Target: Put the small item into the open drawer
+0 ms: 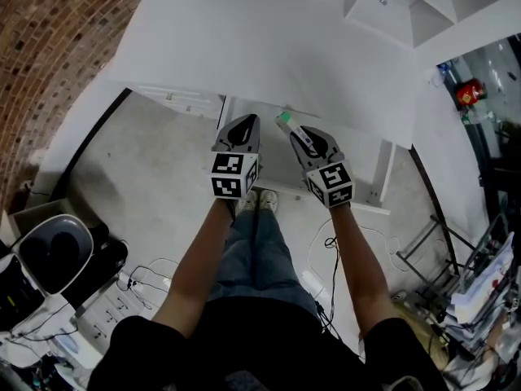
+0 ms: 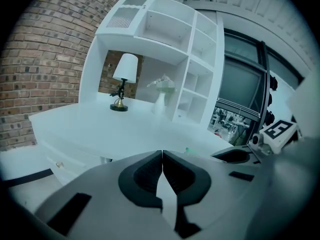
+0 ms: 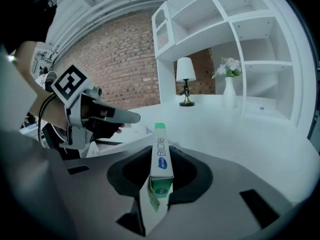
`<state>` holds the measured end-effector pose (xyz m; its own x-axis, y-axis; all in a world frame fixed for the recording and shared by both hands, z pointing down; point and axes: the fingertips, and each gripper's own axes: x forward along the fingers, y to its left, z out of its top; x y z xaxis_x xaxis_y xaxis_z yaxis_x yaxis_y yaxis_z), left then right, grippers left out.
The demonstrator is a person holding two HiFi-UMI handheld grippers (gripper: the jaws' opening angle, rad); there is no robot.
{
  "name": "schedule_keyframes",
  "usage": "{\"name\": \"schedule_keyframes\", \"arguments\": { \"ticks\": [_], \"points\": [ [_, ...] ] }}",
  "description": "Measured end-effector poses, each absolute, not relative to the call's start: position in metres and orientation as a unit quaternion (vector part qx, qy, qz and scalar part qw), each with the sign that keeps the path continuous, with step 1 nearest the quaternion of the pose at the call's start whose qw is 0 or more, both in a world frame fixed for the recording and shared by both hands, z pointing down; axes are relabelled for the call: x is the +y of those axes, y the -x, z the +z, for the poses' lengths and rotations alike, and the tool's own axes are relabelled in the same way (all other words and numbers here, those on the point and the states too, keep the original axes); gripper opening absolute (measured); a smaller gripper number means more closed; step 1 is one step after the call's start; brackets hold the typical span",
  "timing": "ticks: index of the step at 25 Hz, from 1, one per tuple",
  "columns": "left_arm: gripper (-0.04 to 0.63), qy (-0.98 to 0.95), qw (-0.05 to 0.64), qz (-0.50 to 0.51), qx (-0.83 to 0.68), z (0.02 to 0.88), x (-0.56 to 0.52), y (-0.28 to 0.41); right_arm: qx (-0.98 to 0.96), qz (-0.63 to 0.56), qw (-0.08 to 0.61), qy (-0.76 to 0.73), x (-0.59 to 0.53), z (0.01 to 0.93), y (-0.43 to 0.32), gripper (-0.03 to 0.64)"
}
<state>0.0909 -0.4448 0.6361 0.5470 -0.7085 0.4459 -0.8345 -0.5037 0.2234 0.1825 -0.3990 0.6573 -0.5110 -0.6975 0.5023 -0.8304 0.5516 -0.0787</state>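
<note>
A small white and green carton (image 3: 161, 156) sticks forward out of my right gripper (image 3: 160, 149), which is shut on it. In the head view the carton's green end (image 1: 284, 121) shows just past the front edge of the white desk (image 1: 269, 55). My left gripper (image 1: 242, 125) hangs beside it to the left, shut with its pads together and nothing between them (image 2: 162, 156). A white drawer front with small knobs (image 1: 183, 100) shows under the desk's left part; whether it stands open I cannot tell.
On the desk stand a small lamp (image 3: 185, 79) and a vase of flowers (image 3: 229, 91) in front of a white shelf unit (image 3: 240, 44). A brick wall (image 1: 49, 55) is at the left. Cables and a power strip (image 1: 122, 296) lie on the floor, with clutter (image 1: 480, 283) at the right.
</note>
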Motion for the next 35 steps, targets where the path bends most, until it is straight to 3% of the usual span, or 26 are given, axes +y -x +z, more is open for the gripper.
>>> {"name": "schedule_keyframes", "arguments": {
  "ticks": [11, 23, 28, 35],
  "points": [
    [0.023, -0.858, 0.214, 0.15, -0.442, 0.642, -0.441, -0.103, -0.834, 0.187, 0.312, -0.415, -0.398, 0.745, -0.205, 0.089],
    [0.023, -0.861, 0.217, 0.145, -0.436, 0.642, -0.443, -0.095, -0.817, 0.201, 0.357, -0.405, -0.39, 0.779, -0.211, 0.097],
    [0.023, -0.862, 0.22, 0.144, -0.434, 0.645, -0.444, -0.095, -0.805, 0.206, 0.362, -0.422, -0.396, 0.779, -0.215, 0.178],
    [0.023, -0.864, 0.22, 0.141, -0.43, 0.644, -0.444, -0.092, -0.808, 0.196, 0.355, -0.427, -0.398, 0.775, -0.213, 0.212]
  ]
}}
